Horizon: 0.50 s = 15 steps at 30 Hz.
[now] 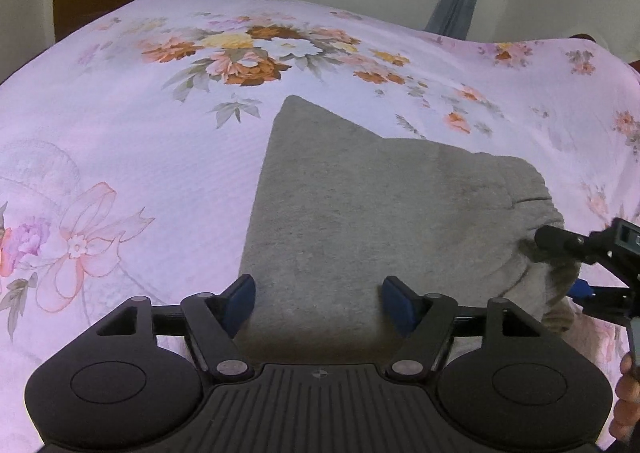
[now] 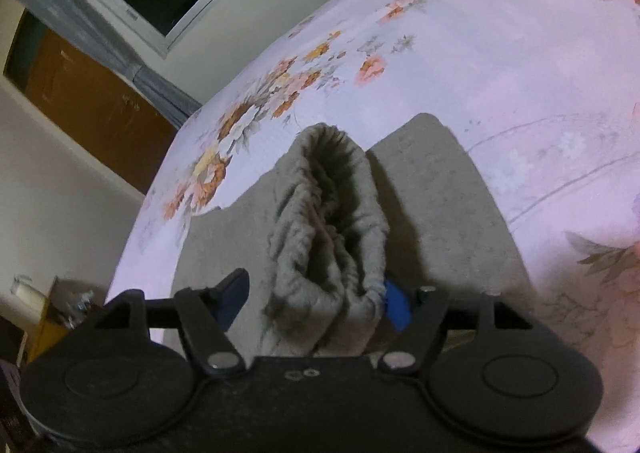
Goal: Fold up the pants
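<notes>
The grey pants (image 1: 360,213) lie on the bed, on a pink floral bedspread (image 1: 140,133), and they already look folded down to a compact slab, so I'd judge the lengthwise fold is behind us and at least one cross fold too. What seems unfinished is the elastic waistband end (image 2: 332,221), which stands up bunched and open like a pouch instead of lying flat on the rest.

The left gripper (image 1: 318,301) hovers low over the near edge of the cloth with its blue pads (image 1: 240,299) set wide apart and nothing between them. The right gripper (image 2: 316,301) has the gathered waistband rising between its fingers; the cloth presses against the right-hand pad (image 2: 396,305) but a clear gap shows beside the left-hand one, so I take it as open around the fabric, not clamped. From the left camera it comes in at the right edge, right at that bunched corner.

My guess at what is left: lay that end over, flatten it, and square up the bundle
</notes>
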### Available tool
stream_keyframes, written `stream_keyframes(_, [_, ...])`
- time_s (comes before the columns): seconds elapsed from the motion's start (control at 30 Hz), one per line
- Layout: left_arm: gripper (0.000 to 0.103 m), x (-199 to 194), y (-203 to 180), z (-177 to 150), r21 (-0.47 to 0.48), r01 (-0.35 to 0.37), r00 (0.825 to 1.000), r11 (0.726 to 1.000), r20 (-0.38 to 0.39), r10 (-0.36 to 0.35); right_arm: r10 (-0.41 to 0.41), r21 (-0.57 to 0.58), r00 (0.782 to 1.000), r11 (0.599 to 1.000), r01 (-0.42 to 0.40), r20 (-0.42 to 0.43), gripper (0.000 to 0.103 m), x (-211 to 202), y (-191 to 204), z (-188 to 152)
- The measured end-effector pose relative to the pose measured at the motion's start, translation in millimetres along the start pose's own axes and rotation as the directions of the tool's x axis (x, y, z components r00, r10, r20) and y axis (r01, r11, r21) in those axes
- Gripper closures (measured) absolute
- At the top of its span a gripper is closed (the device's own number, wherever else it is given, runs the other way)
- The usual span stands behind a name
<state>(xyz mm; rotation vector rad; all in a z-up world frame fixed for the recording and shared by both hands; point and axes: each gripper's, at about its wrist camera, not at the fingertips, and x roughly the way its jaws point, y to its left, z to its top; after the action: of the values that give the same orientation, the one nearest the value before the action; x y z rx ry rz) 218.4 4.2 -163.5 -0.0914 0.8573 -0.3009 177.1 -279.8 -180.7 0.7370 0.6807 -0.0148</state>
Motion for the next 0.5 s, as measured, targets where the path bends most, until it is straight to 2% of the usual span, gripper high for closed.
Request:
stream_keyframes(0.1, [0.033, 1.1, 0.5, -1.1, 0.005, -0.006, 1.000, 1.000, -0.001, 0.006, -0.025, -0.024, 1.000, 0.999, 0.025, 0.005, 0.061, 10.0, 1.3, 4.7])
stream_keyframes(0.13, [0.033, 0.9, 0.3, -1.1, 0.007, -0.007, 1.000, 1.000, 0.000, 0.007, -0.020, -0.021, 1.000, 1.000, 0.020, 0.005, 0.065, 11.1, 0.3, 6.5])
stream_keyframes(0.33, [0.033, -3.9, -1.5, 2.9, 0.007, -0.004, 1.000, 1.000, 0.030, 0.004, 0.065, -0.069, 0.993, 0.996, -0.058, 0.102, 0.070, -19.8, 13.7, 20.8])
stream_keyframes(0.5, [0.033, -2.5, -13.2, 5.6, 0.028, 0.017, 0.999, 0.999, 0.036, -0.018, 0.021, -0.074, 0.993, 0.997, -0.013, 0.118, 0.070, -30.5, -3.0, 30.4])
